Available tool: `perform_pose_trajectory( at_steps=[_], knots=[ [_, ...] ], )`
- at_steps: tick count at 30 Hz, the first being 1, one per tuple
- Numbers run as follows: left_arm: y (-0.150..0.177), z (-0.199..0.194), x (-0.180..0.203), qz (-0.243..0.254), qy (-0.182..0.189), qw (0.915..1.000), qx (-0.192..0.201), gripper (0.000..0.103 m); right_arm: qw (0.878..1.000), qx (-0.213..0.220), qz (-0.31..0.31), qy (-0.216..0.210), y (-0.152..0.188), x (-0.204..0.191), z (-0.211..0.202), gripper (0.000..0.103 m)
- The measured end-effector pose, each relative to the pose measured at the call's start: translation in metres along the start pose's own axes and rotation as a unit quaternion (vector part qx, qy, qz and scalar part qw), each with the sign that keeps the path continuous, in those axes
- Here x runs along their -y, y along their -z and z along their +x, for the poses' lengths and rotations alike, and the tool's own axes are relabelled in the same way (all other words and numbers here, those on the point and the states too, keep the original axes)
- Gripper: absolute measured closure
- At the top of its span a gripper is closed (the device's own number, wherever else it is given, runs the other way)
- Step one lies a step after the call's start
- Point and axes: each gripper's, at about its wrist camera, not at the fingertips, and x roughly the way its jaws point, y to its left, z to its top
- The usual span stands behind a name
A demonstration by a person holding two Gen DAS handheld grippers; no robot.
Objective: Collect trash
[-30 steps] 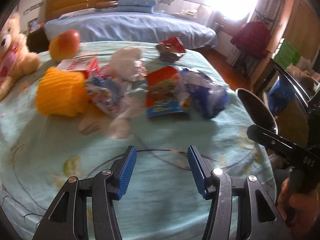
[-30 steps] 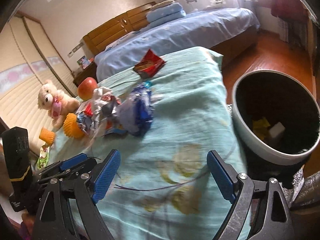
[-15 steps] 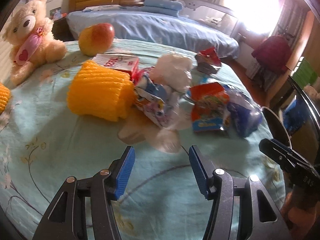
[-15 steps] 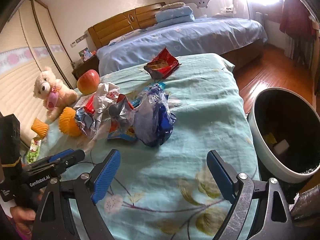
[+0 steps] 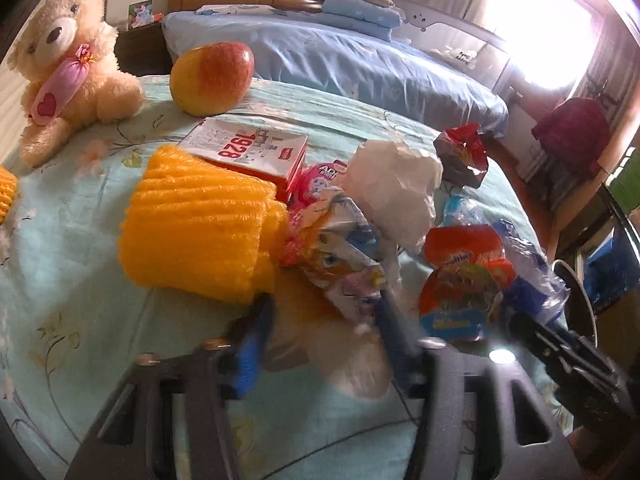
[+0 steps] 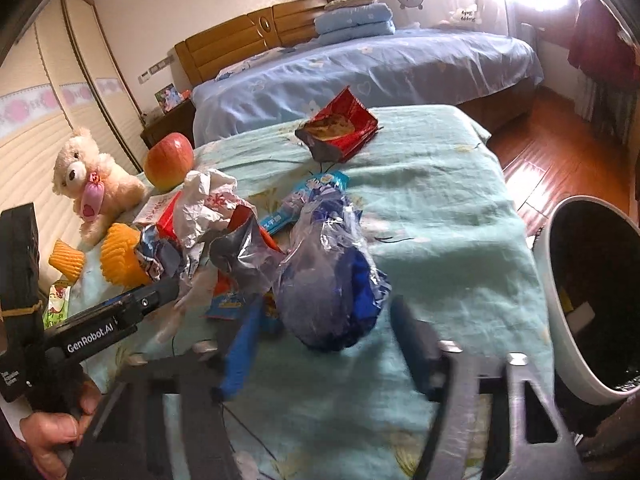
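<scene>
A pile of wrappers lies on the light green bedspread [image 5: 80,288]: a colourful cartoon wrapper [image 5: 344,256], crumpled white paper [image 5: 396,184], a red and blue snack packet [image 5: 460,280], a clear blue plastic bag [image 6: 332,280] and a red chip bag [image 6: 340,128]. My left gripper [image 5: 324,320] is open, its blue pads either side of the cartoon wrapper's near end. My right gripper [image 6: 324,320] is open, close around the near end of the blue plastic bag. The white trash bin [image 6: 568,320] stands to the right of the bed.
An orange foam fruit net [image 5: 200,232], a red-and-white box [image 5: 248,148], an apple [image 5: 212,76] and a teddy bear [image 5: 68,60] sit on the left of the bedspread. A blue bed [image 6: 360,68] lies behind. Wooden floor [image 6: 560,160] is on the right.
Both grippers have moved forward toward the pile; the wrappers now sit right at the open pads. Both stay open.
</scene>
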Motion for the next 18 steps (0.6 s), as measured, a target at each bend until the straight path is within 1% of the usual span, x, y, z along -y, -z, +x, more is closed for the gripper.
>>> perform_pose_trajectory(
  at_steps=[1,2,3,4,6,8,18],
  knots=[
    [0.0,0.002,0.0,0.002,0.008,1.0,-0.003,0.086,1.0,-0.003,-0.001,0.001,0.0,0.0,0.001,0.059],
    [0.0,0.003,0.001,0.005,0.012,0.9999,-0.003,0.087,1.0,-0.001,-0.002,0.002,0.0,-0.001,0.001,0.061],
    [0.001,0.002,0.002,0.009,0.011,0.9999,0.0,0.089,1.0,0.003,-0.004,0.002,0.001,-0.001,-0.001,0.066],
    [0.001,0.002,0.002,0.012,0.012,0.9999,0.002,0.09,1.0,0.007,-0.006,0.003,0.002,-0.002,-0.004,0.067],
    [0.003,-0.001,0.001,0.015,0.016,0.9998,0.005,0.091,1.0,0.013,-0.007,0.003,0.003,-0.002,-0.009,0.07],
    [0.007,-0.004,-0.001,0.016,0.021,0.9996,0.004,0.091,1.0,0.015,-0.005,0.001,0.005,0.0,-0.013,0.071],
    [0.028,-0.031,0.001,0.035,0.043,0.9985,0.001,0.091,1.0,0.024,0.007,-0.003,0.019,0.008,-0.036,0.071]
  ],
)
